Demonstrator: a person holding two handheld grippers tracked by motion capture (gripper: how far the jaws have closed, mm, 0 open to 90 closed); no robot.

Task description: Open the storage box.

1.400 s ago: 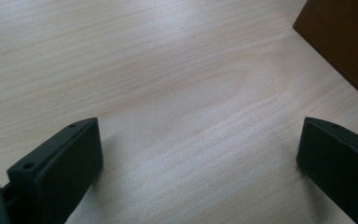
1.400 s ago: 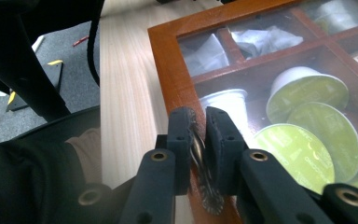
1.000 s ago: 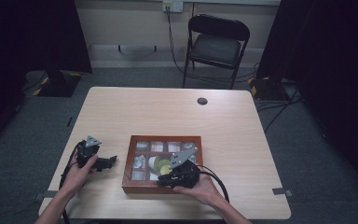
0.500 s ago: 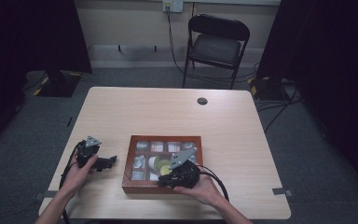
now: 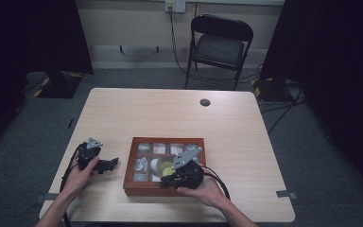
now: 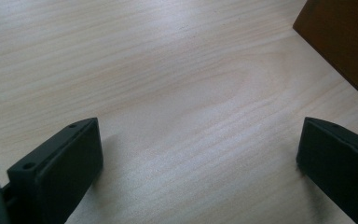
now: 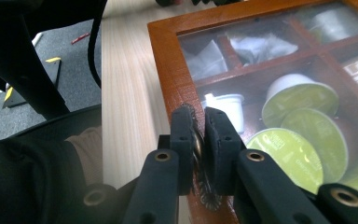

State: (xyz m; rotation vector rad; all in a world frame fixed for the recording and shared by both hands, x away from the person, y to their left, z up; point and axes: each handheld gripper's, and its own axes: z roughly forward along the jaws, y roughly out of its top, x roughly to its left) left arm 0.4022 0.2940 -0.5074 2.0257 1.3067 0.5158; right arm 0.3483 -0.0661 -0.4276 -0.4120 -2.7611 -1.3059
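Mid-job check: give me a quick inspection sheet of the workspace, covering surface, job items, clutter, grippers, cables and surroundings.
Surface: light wooden table, with a small dark round fitting near the far edge.
Job's things: wooden compartment box with a glass lid, lid down; green-topped pods, a small white cup and pale packets under the glass. A small dark metal latch on its front edge.
Clutter: nothing seen.
Grippers: right gripper shut on the latch; left gripper open, low over bare table beside the box.
Cables: black cable trailing from the right gripper; another from the left.
Surroundings: folding chair behind the table, wall socket, dark curtains.
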